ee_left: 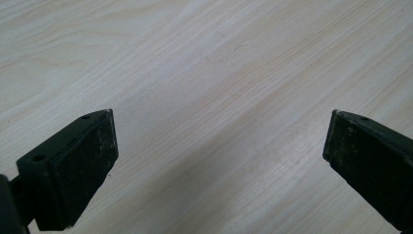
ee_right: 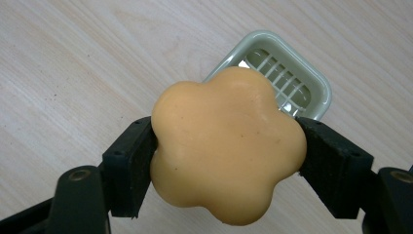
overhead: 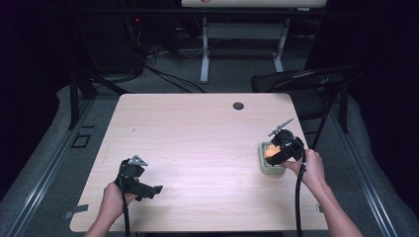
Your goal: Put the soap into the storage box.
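Observation:
An orange flower-shaped soap [ee_right: 226, 146] is clamped between the two black jaws of my right gripper [ee_right: 228, 141]. It hangs just above a pale green slatted soap dish [ee_right: 292, 78], which it partly hides. From above, the right gripper [overhead: 281, 149] is over the dish [overhead: 271, 168] at the table's right side, the soap [overhead: 271, 154] showing as an orange spot. My left gripper [overhead: 148, 190] rests low near the front left of the table, jaws wide apart. Its own view has the left gripper [ee_left: 219, 141] over bare wood with nothing between the pads.
The light wooden table [overhead: 197, 138] has a dark round grommet [overhead: 238, 105] near its far edge. A black folding chair [overhead: 306, 84] stands off the far right corner. A white desk frame [overhead: 242, 34] and cables lie on the floor beyond.

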`<state>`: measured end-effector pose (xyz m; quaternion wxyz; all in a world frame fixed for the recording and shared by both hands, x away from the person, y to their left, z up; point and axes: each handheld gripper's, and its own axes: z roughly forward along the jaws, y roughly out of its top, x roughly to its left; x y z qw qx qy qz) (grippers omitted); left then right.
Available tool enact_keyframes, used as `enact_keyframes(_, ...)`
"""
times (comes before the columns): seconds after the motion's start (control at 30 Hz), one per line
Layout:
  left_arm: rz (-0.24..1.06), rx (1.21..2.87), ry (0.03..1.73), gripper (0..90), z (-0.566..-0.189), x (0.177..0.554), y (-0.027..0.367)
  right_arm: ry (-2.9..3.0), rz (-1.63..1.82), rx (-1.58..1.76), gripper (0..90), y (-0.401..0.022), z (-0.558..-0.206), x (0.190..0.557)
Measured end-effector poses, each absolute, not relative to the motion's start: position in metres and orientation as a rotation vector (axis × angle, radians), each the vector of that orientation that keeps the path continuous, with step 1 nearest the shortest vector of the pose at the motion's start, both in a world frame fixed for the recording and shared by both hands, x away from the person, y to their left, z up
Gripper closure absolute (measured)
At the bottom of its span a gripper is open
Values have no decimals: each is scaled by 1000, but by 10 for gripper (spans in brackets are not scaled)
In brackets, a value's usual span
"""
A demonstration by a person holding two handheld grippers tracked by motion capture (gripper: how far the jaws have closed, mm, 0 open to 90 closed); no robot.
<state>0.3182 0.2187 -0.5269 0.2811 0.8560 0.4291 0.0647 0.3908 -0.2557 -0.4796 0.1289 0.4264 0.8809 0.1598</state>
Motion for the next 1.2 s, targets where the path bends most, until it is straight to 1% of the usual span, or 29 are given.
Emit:
enact_keyframes(0.67,172,2302,1148,0,-527,318,219,2572,425,1281,264,-259,-496,414)
enact_keyframes(1.2,166,2309,1148,0,-529,319,219,2589,403,1284,264,-259,-510,426)
